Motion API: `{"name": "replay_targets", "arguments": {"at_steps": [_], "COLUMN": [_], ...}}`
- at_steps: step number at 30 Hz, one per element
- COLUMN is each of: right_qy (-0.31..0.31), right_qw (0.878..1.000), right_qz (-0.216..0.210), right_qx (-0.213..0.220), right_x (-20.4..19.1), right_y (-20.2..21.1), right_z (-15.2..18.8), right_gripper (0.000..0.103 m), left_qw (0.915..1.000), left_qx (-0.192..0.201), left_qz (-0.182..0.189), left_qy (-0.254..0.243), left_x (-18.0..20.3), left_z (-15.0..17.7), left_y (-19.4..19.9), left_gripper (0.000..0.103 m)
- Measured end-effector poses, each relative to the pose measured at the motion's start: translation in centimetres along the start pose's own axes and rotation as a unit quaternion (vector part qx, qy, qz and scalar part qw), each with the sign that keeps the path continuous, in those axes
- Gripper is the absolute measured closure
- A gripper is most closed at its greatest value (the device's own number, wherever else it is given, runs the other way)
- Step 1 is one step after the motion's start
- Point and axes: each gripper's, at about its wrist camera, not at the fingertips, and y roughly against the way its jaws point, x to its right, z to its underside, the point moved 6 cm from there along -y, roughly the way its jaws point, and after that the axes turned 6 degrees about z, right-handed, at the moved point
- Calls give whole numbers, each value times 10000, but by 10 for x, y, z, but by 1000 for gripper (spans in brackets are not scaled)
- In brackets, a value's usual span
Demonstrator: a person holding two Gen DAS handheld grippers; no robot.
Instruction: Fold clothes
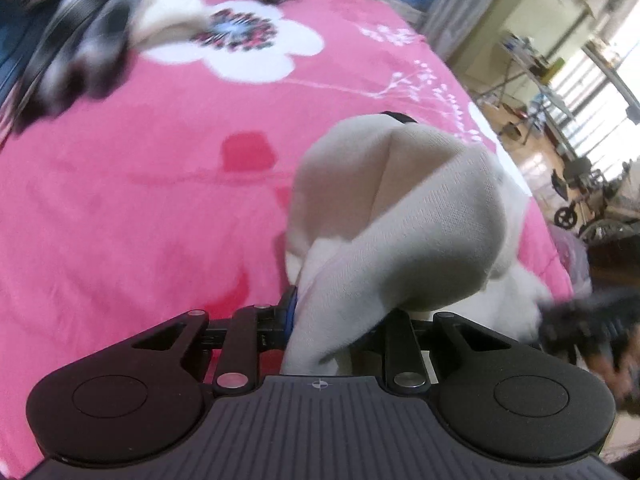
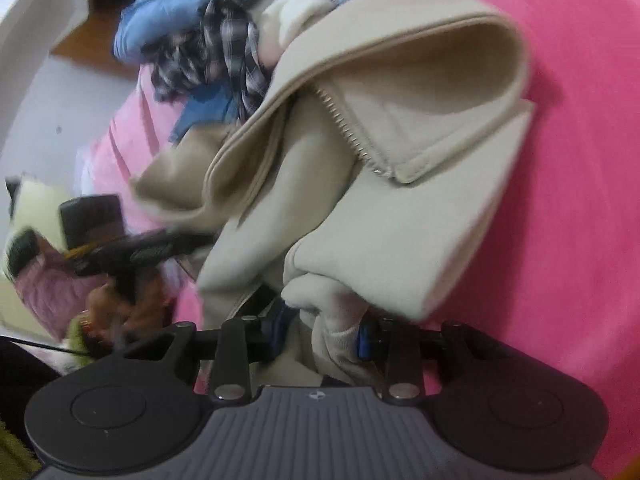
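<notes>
Gripping 1 beige hoodie (image 2: 400, 184) w/ 2 claws, left (image 1: 332, 320), right (image 2: 320, 332), on pink bedspread (image 1: 140, 200).

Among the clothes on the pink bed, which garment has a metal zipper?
The beige hoodie, closest to the camera: its zipper runs along the folded front. The plaid garment and blue clothes behind it show none.

Pink bedspread (image 1: 132, 184) fills most of left wrist view; large white flower print (image 1: 256, 40) at upper centre. Wheelchair (image 1: 576, 196) at right edge, blurred. Wooden floor (image 1: 532, 152) at right. In right wrist view, white wall (image 2: 60, 112) at left edge.
</notes>
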Motion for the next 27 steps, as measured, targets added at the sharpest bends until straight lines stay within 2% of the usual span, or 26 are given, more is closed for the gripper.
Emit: {"name": "replay_targets", "arguments": {"at_steps": [6, 9, 10, 12, 14, 16, 17, 20, 22, 25, 27], "right_qy": [-331, -523, -545, -515, -297, 0, 169, 760, 1072, 1513, 1872], "right_qw": [9988, 9983, 9982, 9983, 9986, 9978, 9968, 9897, 9820, 9598, 9457], "right_qz": [-303, -42, 101, 221, 419, 661, 778, 1131, 1272, 1557, 1755], "right_qx": [182, 262, 228, 124, 88, 86, 94, 443, 899, 1779, 1997], "right_x": [-18, -4, 1, 3, -1, -8, -12, -23, -37, -55, -66], "right_y": [4, -6, -7, -4, 7, 22, 31, 71, 95, 119, 113], "right_z": [44, 44, 43, 41, 37, 33, 30, 15, 3, -19, -32], "right_gripper": [67, 65, 54, 50, 38, 30, 29, 29, 29, 29, 30], "left_qw": [9979, 9980, 9989, 9996, 9990, 9976, 9966, 9920, 9883, 9870, 9886], "left_qx": [367, 335, 256, 272, 450, 653, 776, 1213, 1454, 1453, 1259], "left_qz": [200, -76, -120, -37, -70, -222, -267, -337, -357, -228, -193], "left_qy": [-492, -524, -376, -63, 14, 14, 14, -117, -278, -643, -806], "left_x": [21, 14, 9, 0, -4, -8, -12, -10, -5, 14, 26], "left_z": [-35, -38, -36, -31, -28, -27, -27, -29, -31, -29, -24], "left_y": [-17, -41, -45, -37, -18, 1, 11, 42, 59, 62, 50], "left_gripper": [83, 81, 77, 73, 62, 58, 57, 53, 50, 48, 48]}}
